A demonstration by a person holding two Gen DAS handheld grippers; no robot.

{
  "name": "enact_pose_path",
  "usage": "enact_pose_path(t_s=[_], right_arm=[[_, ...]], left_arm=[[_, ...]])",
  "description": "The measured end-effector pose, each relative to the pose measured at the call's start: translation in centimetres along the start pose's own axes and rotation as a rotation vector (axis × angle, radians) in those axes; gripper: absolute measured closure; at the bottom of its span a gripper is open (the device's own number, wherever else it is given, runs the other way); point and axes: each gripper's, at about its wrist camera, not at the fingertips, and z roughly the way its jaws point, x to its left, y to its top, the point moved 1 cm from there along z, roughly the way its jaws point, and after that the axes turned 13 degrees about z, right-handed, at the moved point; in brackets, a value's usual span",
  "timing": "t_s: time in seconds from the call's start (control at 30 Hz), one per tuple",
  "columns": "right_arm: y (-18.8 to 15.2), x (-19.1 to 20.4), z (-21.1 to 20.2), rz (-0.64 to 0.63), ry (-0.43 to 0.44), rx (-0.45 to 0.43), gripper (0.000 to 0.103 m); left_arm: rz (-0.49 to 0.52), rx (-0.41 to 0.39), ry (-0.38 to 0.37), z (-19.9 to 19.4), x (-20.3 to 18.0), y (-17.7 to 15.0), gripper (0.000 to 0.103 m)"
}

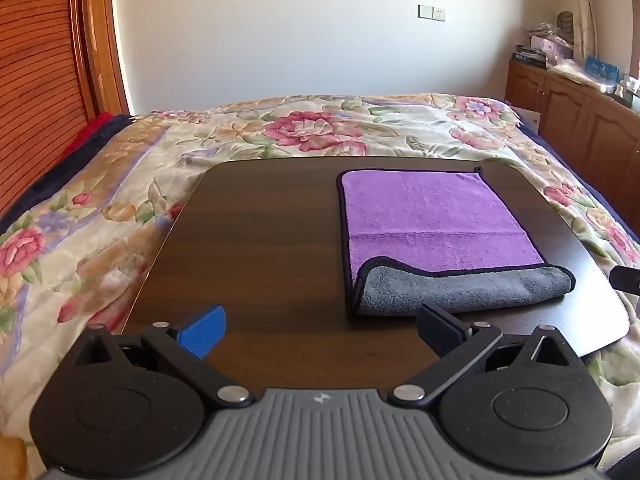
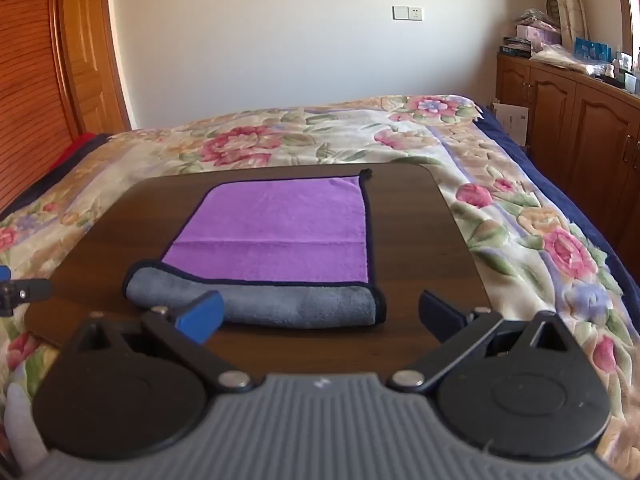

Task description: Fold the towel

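Observation:
A purple towel (image 1: 436, 216) with a grey underside and dark trim lies on a dark wooden table (image 1: 260, 248), its near edge folded over so a grey band faces me. In the right wrist view the towel (image 2: 280, 232) lies straight ahead on the table (image 2: 416, 248). My left gripper (image 1: 320, 330) is open and empty, above the table's near edge, left of the towel. My right gripper (image 2: 320, 316) is open and empty, just short of the towel's grey folded edge. The left gripper shows at the left edge of the right wrist view (image 2: 16, 292).
The table stands on a bed with a floral quilt (image 1: 312, 128). A wooden headboard (image 1: 36, 80) is at the left. Wooden cabinets (image 2: 568, 120) with clutter on top line the right wall. A white wall (image 1: 320, 40) is behind.

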Motion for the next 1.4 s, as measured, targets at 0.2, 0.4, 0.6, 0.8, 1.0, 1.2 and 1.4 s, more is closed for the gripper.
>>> enact_pose_path(t_s=[0.2, 0.4, 0.6, 0.8, 1.0, 1.2, 1.4], right_arm=[[-0.02, -0.07, 0.0, 0.001, 0.003, 0.001, 0.0], [0.0, -0.2, 0.1, 0.006, 0.003, 0.005, 0.0], [0.02, -0.02, 0.07, 0.004, 0.004, 0.007, 0.0], [-0.19, -0.12, 0.05, 0.004, 0.003, 0.008, 0.0], [-0.13, -0.07, 0.09, 0.004, 0.003, 0.008, 0.0], [-0.07, -0.08, 0.12, 0.005, 0.002, 0.009, 0.0], [-0.04, -0.13, 0.15, 0.005, 0.001, 0.009, 0.0]], left_arm=[[0.015, -0.008, 0.024, -0.04, -0.53, -0.37, 0.003], [0.011, 0.001, 0.013, 0.0, -0.21, -0.2, 0.003], [0.012, 0.0, 0.012, 0.01, -0.22, -0.25, 0.003], [0.011, 0.0, 0.012, 0.0, -0.24, -0.23, 0.003], [0.01, 0.0, 0.012, 0.03, -0.21, -0.03, 0.003], [0.01, -0.001, 0.012, 0.02, -0.19, -0.03, 0.003], [0.01, -0.001, 0.012, 0.01, -0.2, -0.03, 0.003]])
